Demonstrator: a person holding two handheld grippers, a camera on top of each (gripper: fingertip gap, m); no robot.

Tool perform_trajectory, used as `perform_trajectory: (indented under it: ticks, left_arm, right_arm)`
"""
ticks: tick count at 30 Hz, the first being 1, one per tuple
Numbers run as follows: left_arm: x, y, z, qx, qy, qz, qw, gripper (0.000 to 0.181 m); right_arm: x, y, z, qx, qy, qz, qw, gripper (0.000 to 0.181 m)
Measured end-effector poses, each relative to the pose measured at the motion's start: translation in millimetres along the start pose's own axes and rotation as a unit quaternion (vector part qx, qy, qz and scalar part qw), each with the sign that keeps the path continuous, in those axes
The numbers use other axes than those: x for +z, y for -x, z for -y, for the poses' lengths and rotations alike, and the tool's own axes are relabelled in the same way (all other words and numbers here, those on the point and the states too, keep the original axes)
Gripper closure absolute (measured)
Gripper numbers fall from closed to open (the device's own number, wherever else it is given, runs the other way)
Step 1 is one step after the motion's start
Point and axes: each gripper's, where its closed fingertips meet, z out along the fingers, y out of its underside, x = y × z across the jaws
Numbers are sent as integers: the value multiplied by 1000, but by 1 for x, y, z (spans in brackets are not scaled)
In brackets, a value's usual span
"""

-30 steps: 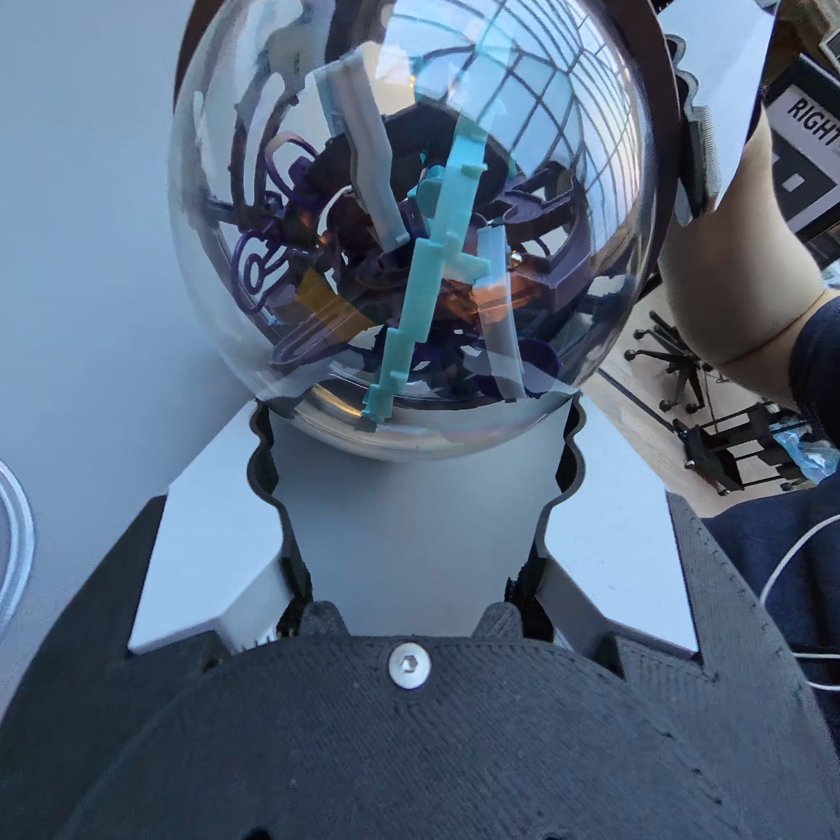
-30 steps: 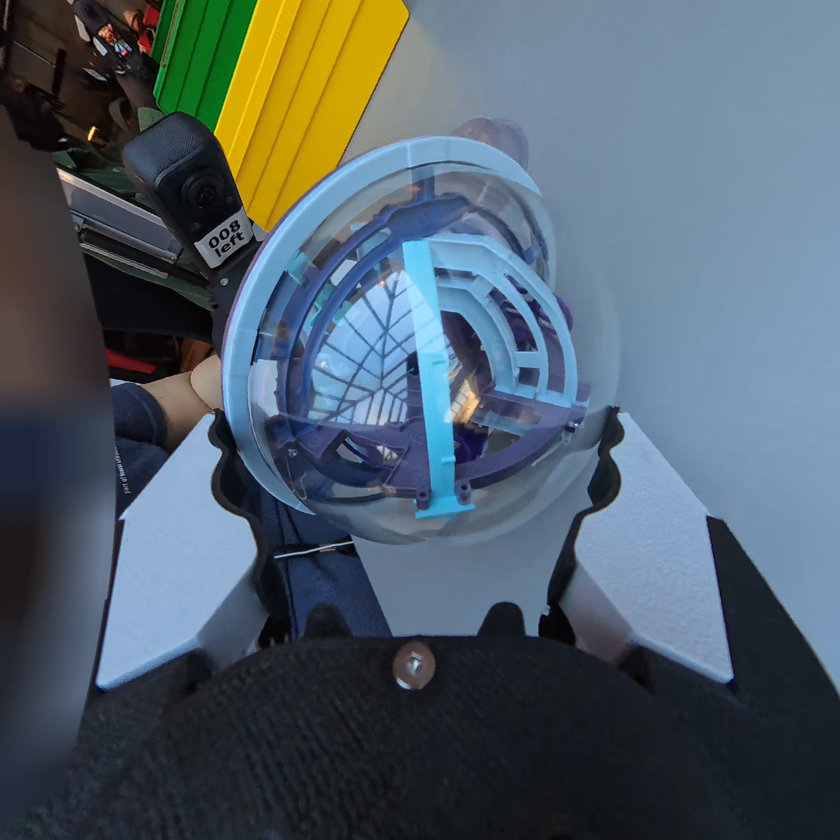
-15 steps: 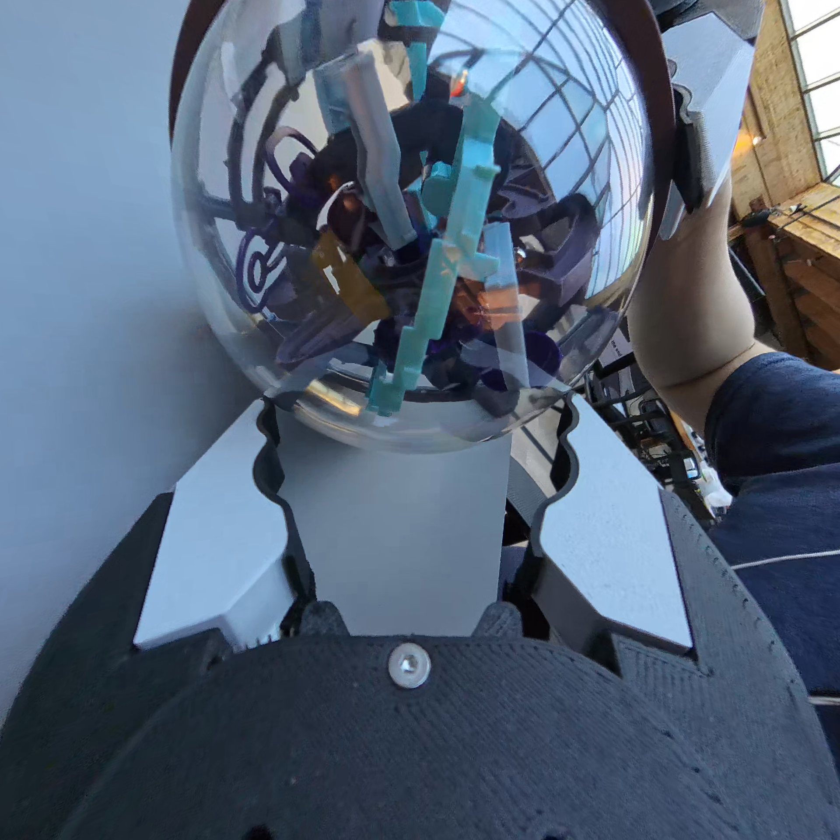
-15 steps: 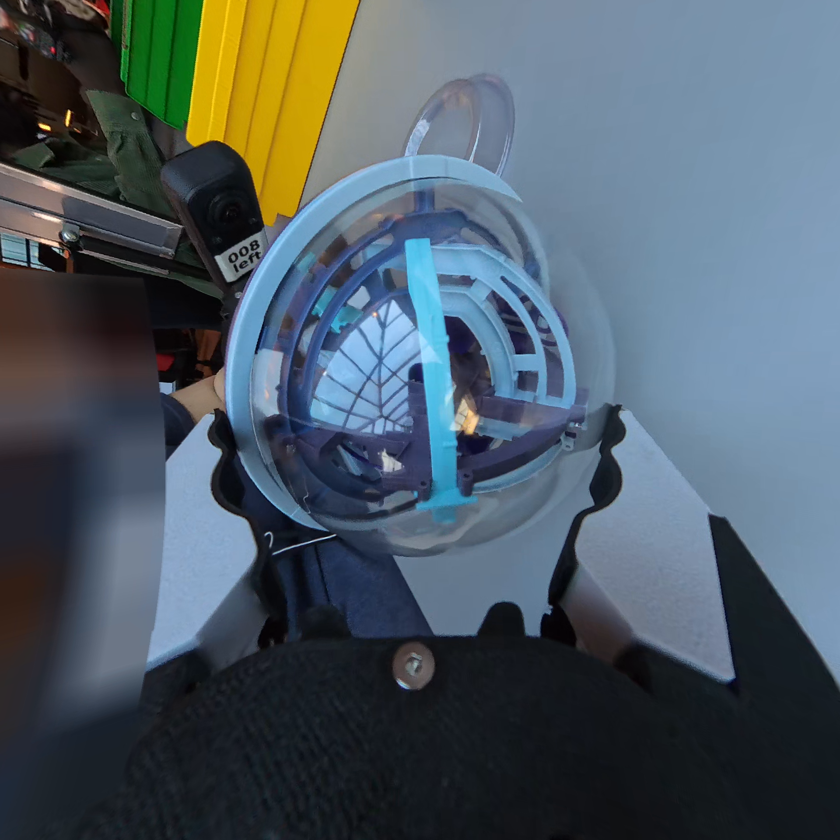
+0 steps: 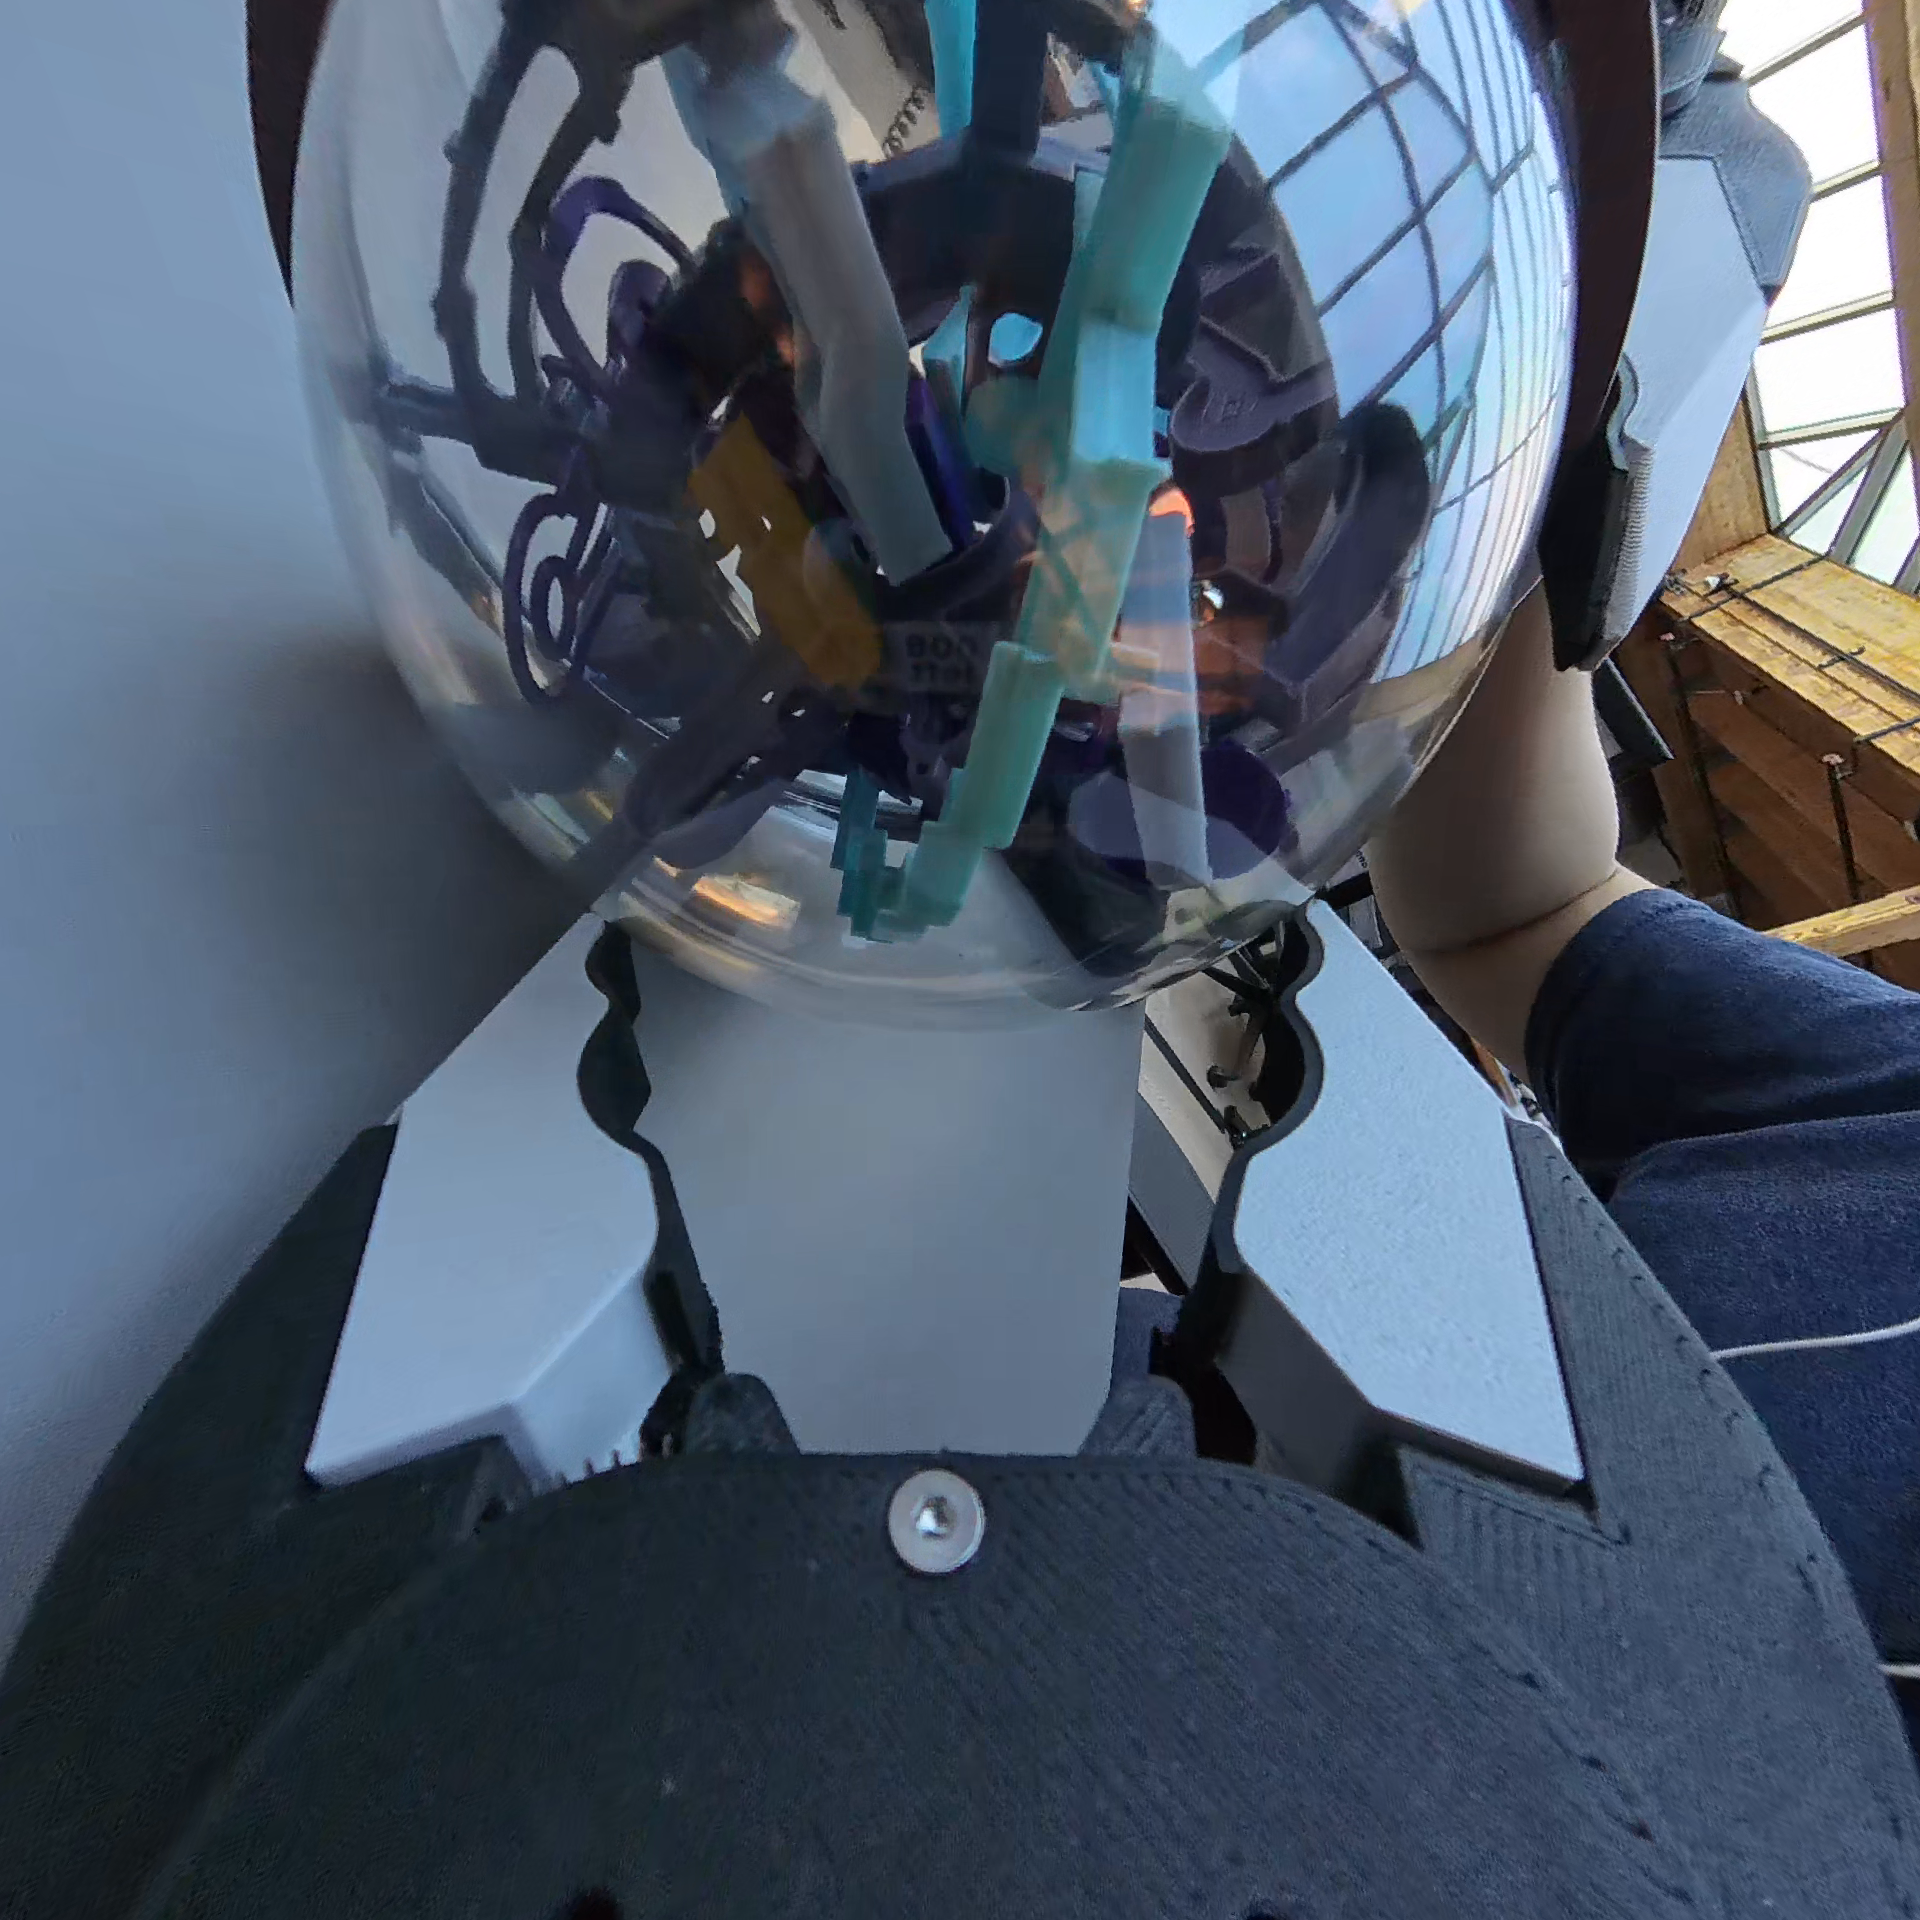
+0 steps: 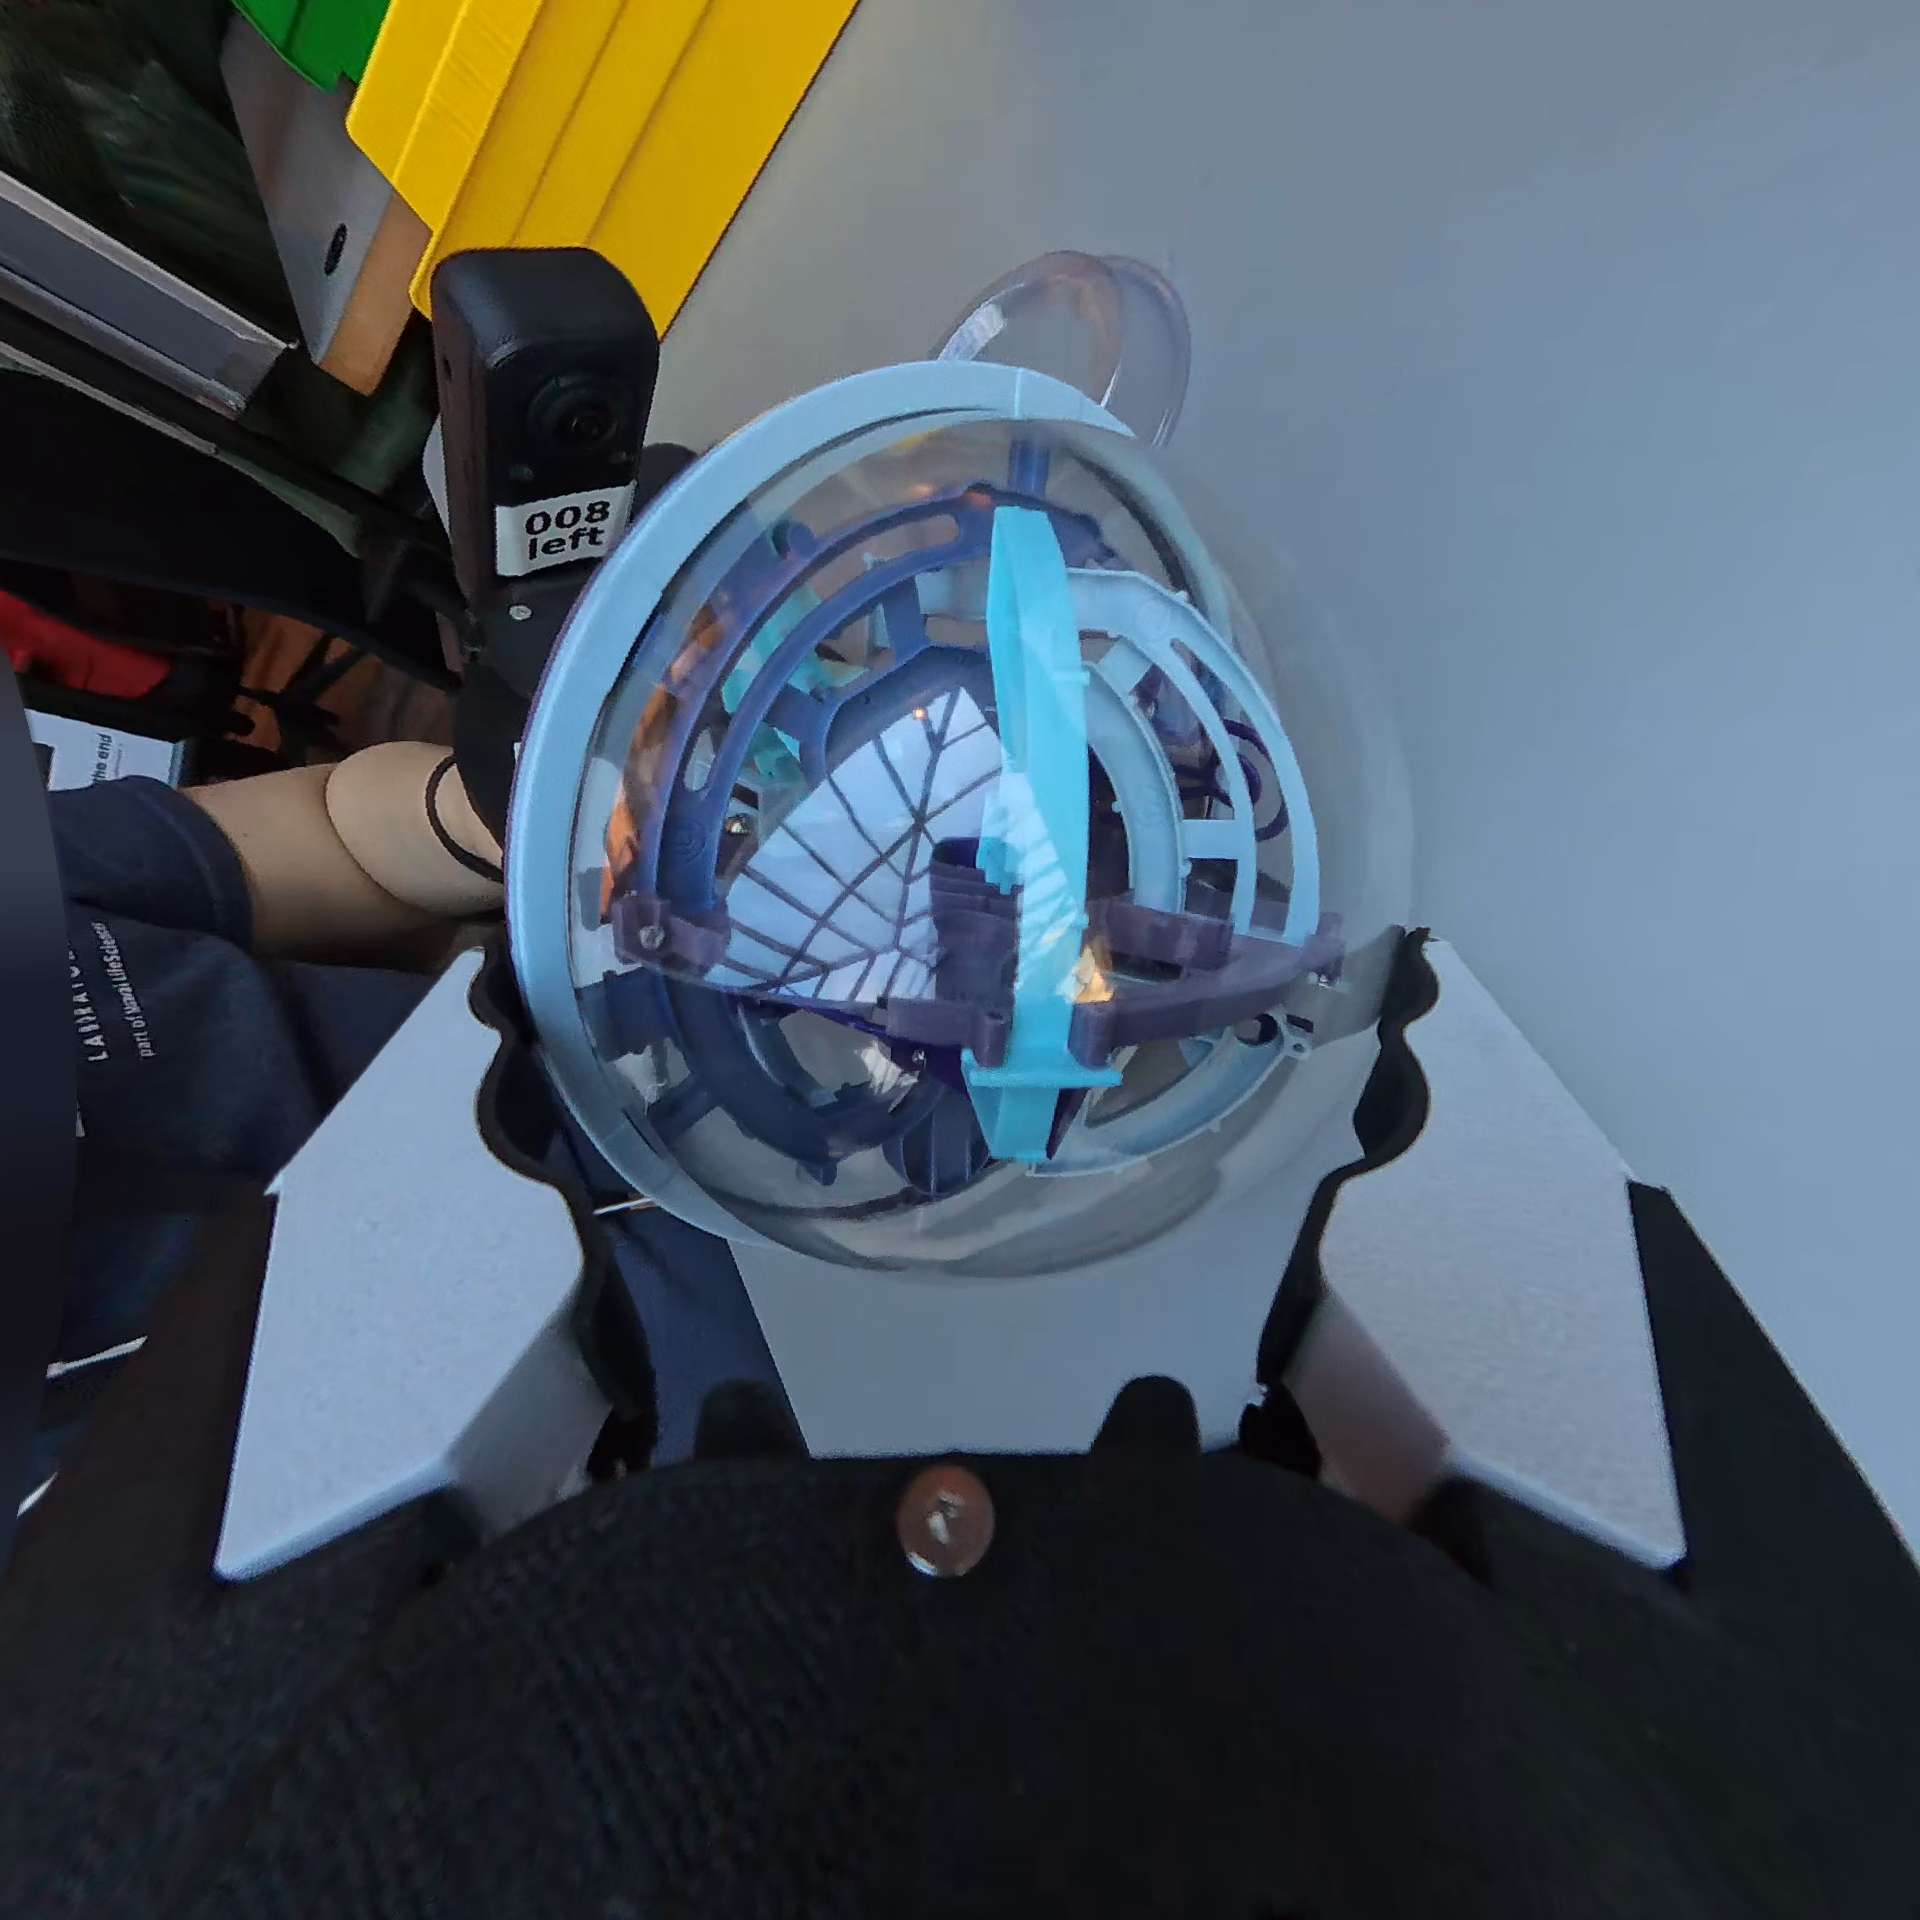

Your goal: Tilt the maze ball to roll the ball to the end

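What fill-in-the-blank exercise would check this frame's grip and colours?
1. The left gripper and right gripper press the clear maze ball from opposite sides, holding it ____ them.
2. In the right wrist view, the ring around the maze ball is light ____.
3. Behind the black camera, the panels are green and ____ in colour.

Missing words: between; blue; yellow.
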Motion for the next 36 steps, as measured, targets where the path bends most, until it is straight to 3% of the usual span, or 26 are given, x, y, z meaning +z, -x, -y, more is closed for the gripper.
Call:
perform_trajectory:
  ticks: [9,15,17,20,23,27,31,34,36]
  left_arm:
    - [-7,-6,-5,30,9,-1,999,68]
    - [-57,-5,5,108,-4,67,992,70]
    - [-75,-2,24,193,-24,113,974,65]
    - [-83,-7,59,376,-44,171,910,45]
    - [-66,-13,76,500,-20,182,846,38]
    - [-38,-9,83,573,47,178,798,34]
    - [-23,-10,77,593,94,149,786,34]
    - [-16,-4,68,575,125,127,799,40]
    - [-14,0,67,565,129,123,805,34]
  right_arm:
    - [1,-6,11,13,16,44,999,24]
    - [4,-6,17,0,28,55,998,24]
    - [5,-6,19,-2,29,62,998,24]
    - [4,-7,19,-9,45,73,996,24]
    - [4,-7,18,-18,63,83,994,24]
    - [5,-6,18,-34,89,94,991,24]
    - [8,-4,20,-53,103,102,988,24]
    - [11,-2,24,-61,104,105,987,24]
    - [13,-1,26,-68,105,108,986,24]
